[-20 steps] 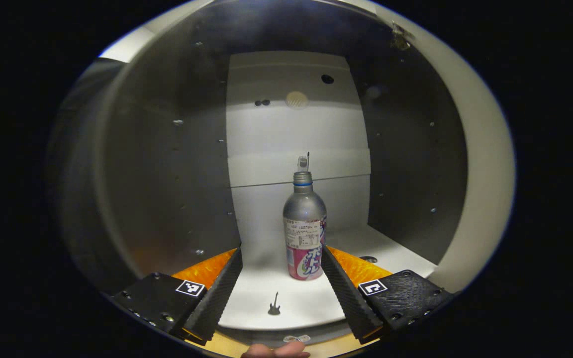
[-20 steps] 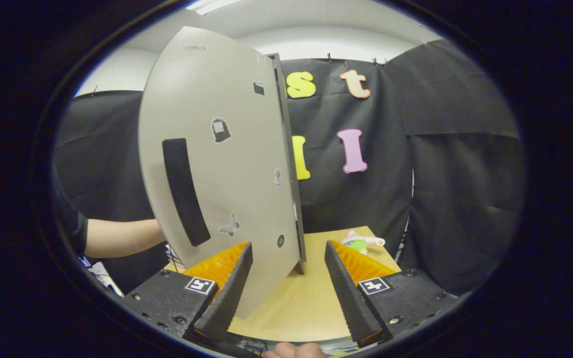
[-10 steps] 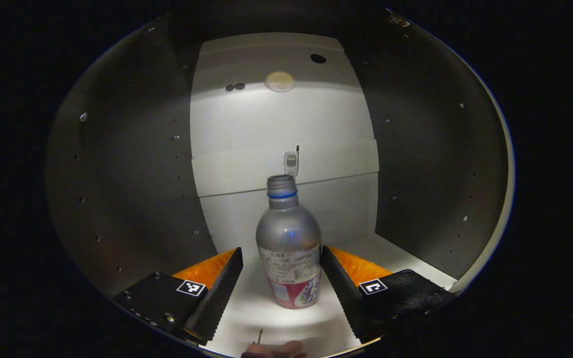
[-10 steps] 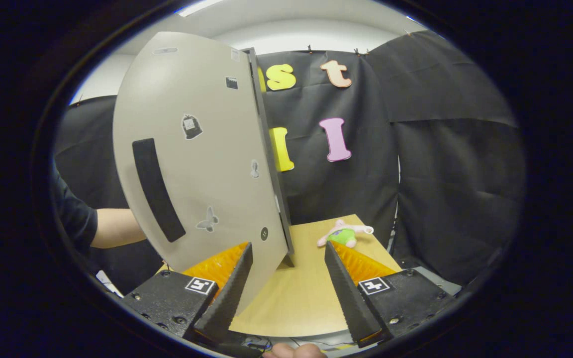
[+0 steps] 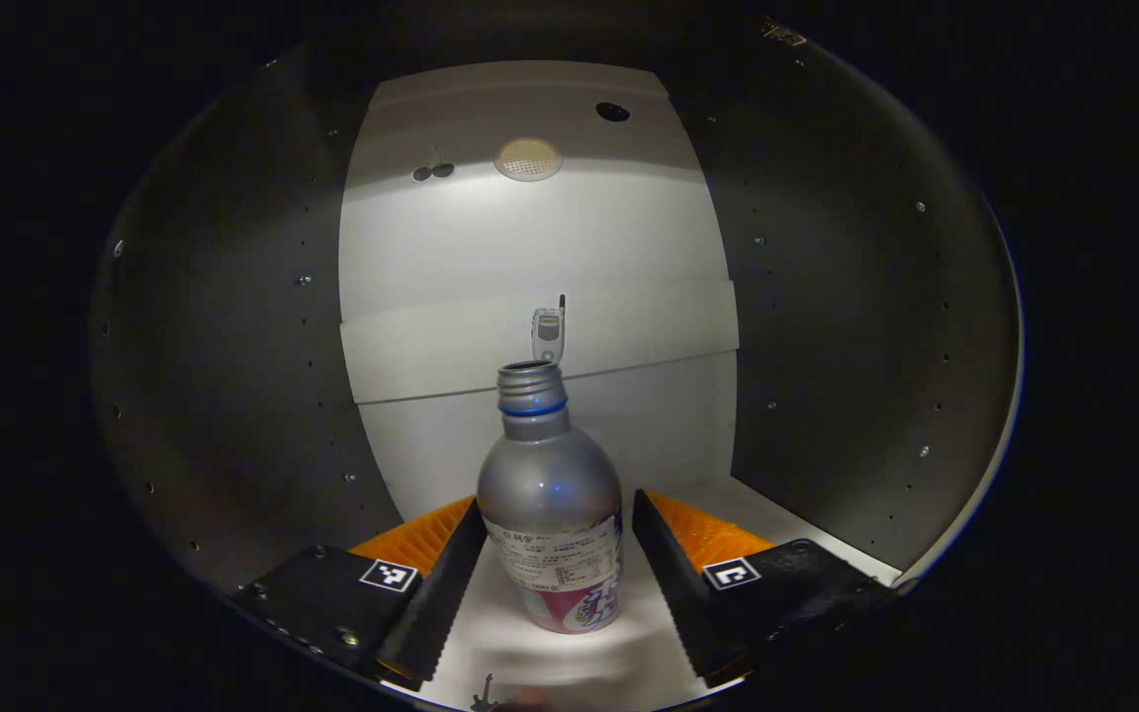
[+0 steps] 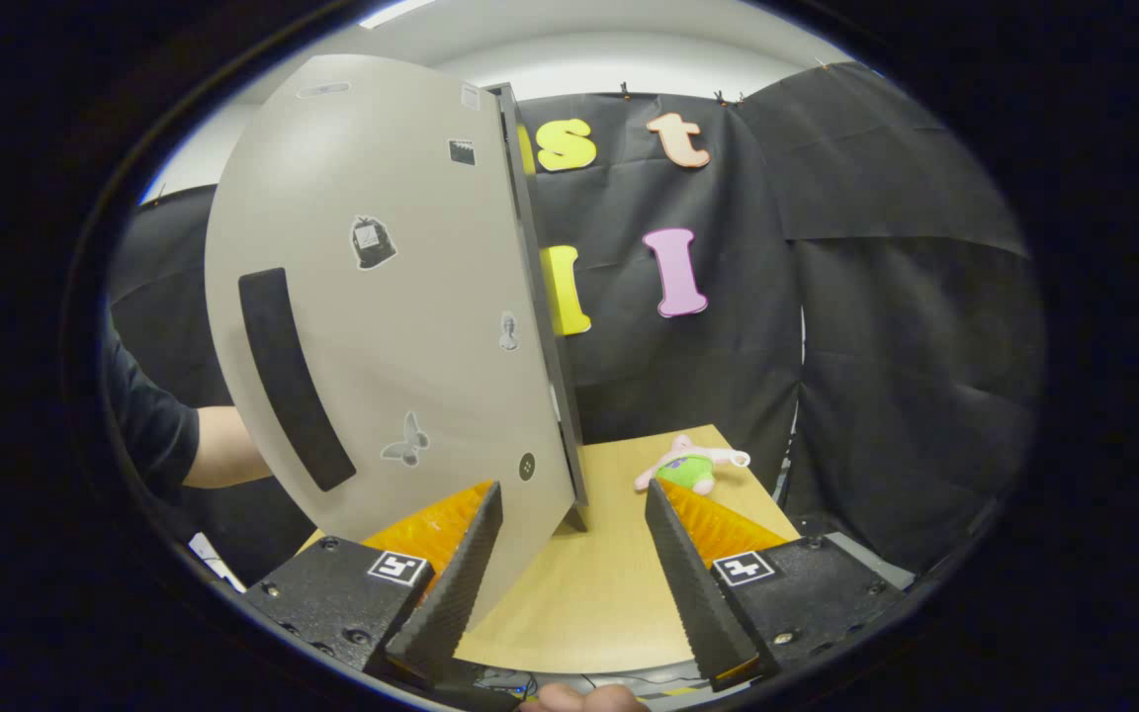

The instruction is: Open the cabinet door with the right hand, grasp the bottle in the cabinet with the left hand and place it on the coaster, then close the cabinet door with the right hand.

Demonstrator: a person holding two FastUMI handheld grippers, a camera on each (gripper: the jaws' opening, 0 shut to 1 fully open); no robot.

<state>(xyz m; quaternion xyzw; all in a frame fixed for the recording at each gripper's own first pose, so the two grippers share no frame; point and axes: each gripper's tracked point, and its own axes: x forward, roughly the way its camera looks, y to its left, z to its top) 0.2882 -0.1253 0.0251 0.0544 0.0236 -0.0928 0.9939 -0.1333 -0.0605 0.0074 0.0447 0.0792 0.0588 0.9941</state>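
Observation:
A silver bottle point(image 5: 550, 514) with a pink label, a blue neck ring and no cap stands upright on the white cabinet floor point(image 5: 629, 633). My left gripper point(image 5: 555, 499) is inside the cabinet, open, with one finger on each side of the bottle's lower body. Whether the pads point(image 5: 446, 583) touch the bottle I cannot tell. In the right gripper view the grey cabinet door point(image 6: 401, 297) with its black handle strip point(image 6: 283, 381) stands swung open. My right gripper point(image 6: 572, 487) is open, and the door's lower edge lies between its fingers.
The cabinet has dark side walls point(image 5: 223, 396) and a white back wall point(image 5: 530, 247) close around the bottle. A small plush toy point(image 6: 693, 465) lies on the wooden table point(image 6: 609, 593). A person's arm point(image 6: 214, 450) reaches behind the door.
My left gripper has gone deeper into the cabinet, so the bottle now sits between its fingers. The right gripper shifted slightly; the door stays open.

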